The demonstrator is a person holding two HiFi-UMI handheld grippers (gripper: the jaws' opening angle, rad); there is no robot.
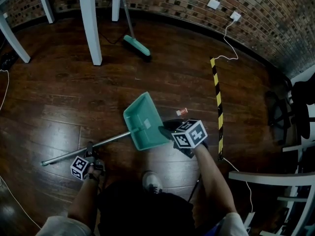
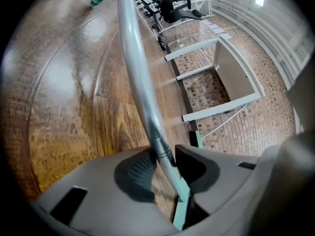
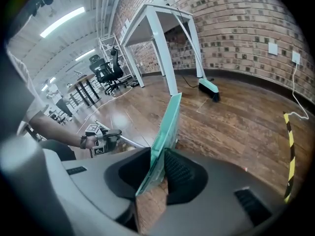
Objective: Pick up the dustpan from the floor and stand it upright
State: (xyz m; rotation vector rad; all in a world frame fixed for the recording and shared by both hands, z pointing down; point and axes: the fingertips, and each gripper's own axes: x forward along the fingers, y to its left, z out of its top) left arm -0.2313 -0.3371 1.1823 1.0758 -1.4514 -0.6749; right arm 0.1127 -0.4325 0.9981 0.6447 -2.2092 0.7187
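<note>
A teal dustpan [image 1: 145,119] lies on the dark wooden floor, and its long metal handle [image 1: 74,154] runs off to the lower left. My left gripper [image 1: 90,149] is shut on that handle partway along it. In the left gripper view the pole [image 2: 138,82] passes between the jaws of the left gripper [image 2: 162,163], touching both pads. My right gripper [image 1: 167,129] is shut on the pan's right rim. In the right gripper view the thin teal wall [image 3: 167,127] is pinched between the jaws of the right gripper [image 3: 158,168], and the left gripper [image 3: 115,134] shows at the left.
A teal broom [image 1: 137,45] leans near white table legs [image 1: 90,23] at the back. A yellow-black strip [image 1: 218,102] runs along the floor at the right. A small red-and-white scrap [image 1: 182,111] lies beside the pan. My shoe [image 1: 152,181] is close below. A white rack [image 1: 295,181] stands at the right.
</note>
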